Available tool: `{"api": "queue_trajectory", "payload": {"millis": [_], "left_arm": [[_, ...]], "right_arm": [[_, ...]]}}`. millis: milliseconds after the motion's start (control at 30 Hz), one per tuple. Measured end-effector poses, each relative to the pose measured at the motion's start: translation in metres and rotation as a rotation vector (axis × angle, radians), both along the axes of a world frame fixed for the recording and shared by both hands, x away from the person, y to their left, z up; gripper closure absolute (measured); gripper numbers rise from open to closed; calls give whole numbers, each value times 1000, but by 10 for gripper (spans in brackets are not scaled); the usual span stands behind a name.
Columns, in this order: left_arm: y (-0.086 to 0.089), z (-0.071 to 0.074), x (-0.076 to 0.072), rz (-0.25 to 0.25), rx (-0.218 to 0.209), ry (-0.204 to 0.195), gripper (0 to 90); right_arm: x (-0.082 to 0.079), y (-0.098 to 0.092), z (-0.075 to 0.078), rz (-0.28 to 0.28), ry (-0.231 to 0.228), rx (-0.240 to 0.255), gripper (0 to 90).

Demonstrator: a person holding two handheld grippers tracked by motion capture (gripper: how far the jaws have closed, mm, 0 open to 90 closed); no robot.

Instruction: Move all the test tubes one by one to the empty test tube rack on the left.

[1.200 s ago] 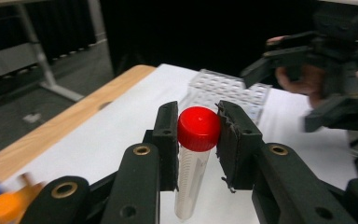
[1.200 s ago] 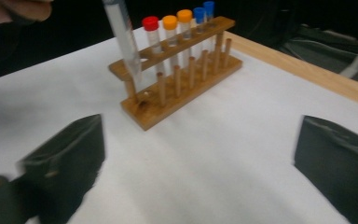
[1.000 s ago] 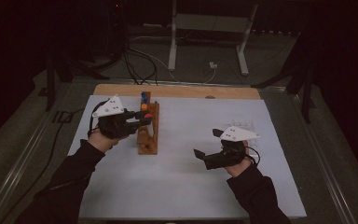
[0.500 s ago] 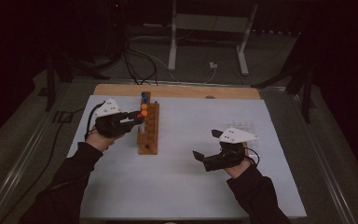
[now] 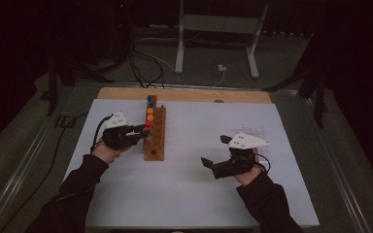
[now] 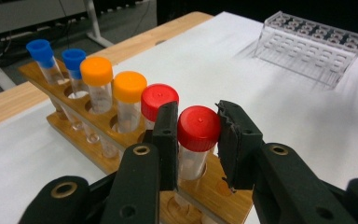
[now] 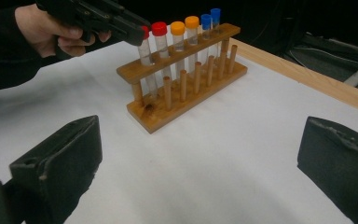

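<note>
In wooden rack (image 6: 214, 191), six capped tubes (image 6: 196, 140)

A dim room: grey floor (image 5: 24, 141) around the table, black cables (image 5: 143, 60) trailing, and a metal stand with 2 legs (image 5: 216, 43) behind.

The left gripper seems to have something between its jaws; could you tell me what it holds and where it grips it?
The left gripper holds a red-capped tube by its cap, seated in the wooden rack.
</note>
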State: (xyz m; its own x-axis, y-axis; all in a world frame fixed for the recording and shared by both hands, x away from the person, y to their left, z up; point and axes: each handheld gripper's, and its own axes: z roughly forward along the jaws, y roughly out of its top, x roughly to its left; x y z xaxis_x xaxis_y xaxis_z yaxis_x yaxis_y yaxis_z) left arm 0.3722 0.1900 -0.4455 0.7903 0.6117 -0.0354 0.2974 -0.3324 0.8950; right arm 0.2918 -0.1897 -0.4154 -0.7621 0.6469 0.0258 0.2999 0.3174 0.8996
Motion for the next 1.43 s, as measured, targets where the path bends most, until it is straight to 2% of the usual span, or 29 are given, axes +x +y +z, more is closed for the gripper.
{"api": "queue_trajectory", "payload": {"millis": [100,133,200,400,633,700,767,833,1000,1067,1133,1300,1433], "left_arm": [[-1,1,-2,-12,6,-3,686],[-1,2,-2,-21,1,1,596],[0,5,-6,-34,-9,1,482],[5,11,-26,-78,-20,-6,248],[17,0,-51,-129,-48,30,94],[21,-7,-56,-117,-44,48,75],[24,-13,-63,-131,-42,62,36],[26,-20,-68,-128,-43,75,27],[27,-36,-79,-121,-5,114,9],[27,-39,-82,-126,-11,125,9],[27,-42,-85,-120,-8,119,9],[32,-44,-86,-94,-44,117,9],[33,-44,-86,-91,-55,111,9]], "right_arm": [[0,0,-1,2,4,-1,0],[1,0,-1,3,6,-1,0],[1,0,-1,5,5,0,0],[1,-1,-2,9,5,2,0],[0,0,-3,15,-1,1,0],[0,0,-3,16,-2,0,0],[0,1,-4,17,-1,0,0],[0,1,-5,18,-1,-2,0],[0,2,-6,18,1,-5,0],[0,2,-6,18,-2,-10,0],[0,1,-7,18,-2,-8,0],[0,1,-8,17,-1,-11,0],[0,2,-9,18,0,-16,0]]}}
